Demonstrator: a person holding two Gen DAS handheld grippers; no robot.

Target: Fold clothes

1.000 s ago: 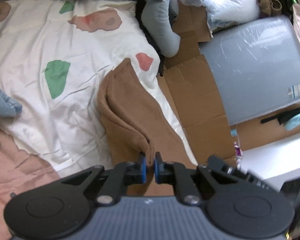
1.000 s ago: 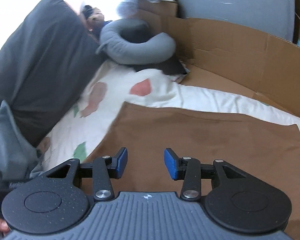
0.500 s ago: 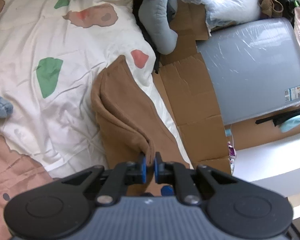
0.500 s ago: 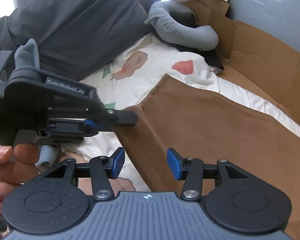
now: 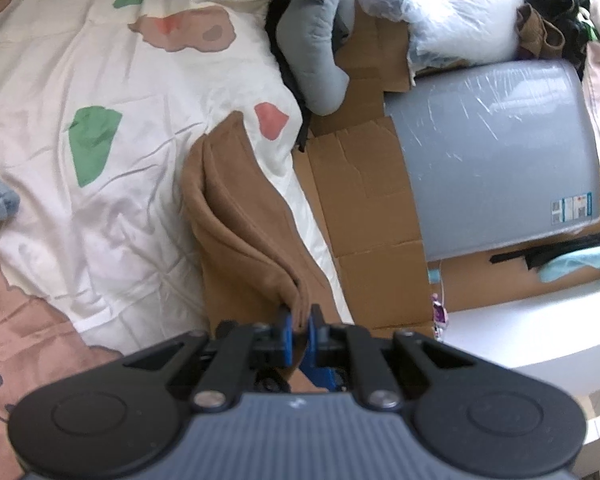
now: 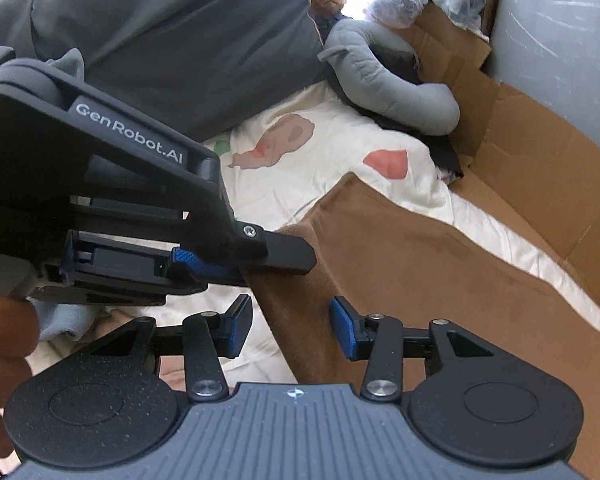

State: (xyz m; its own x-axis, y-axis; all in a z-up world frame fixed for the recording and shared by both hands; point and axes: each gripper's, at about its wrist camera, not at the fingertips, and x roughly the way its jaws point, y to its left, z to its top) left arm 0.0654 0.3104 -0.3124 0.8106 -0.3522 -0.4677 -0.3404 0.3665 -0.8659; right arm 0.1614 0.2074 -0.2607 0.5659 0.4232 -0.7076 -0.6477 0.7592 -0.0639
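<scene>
A brown garment (image 5: 236,216) lies folded along the right edge of the patterned bed sheet (image 5: 100,60). My left gripper (image 5: 299,320) is shut on its near corner, holding the fabric's layers up in a pinch. The right wrist view shows the same garment (image 6: 440,272) spreading away to the right, and the left gripper (image 6: 252,268) reaching in from the left, clamped on the corner. My right gripper (image 6: 292,328) sits just below that pinch. Its jaws are closing, with the cloth's hanging edge between them, and the blue pads (image 6: 342,332) stand clear of the fabric.
A grey curved plush cushion (image 6: 384,80) and a dark grey pillow (image 6: 172,40) lie at the head of the bed. Flattened cardboard (image 5: 364,184) and a plastic-wrapped grey slab (image 5: 496,152) run along the right side. A person's hand (image 6: 4,332) holds the left gripper.
My right gripper swung left and rolled, coming up under the left gripper, which now fills the left of its view. The left gripper kept its pinch on the brown corner.
</scene>
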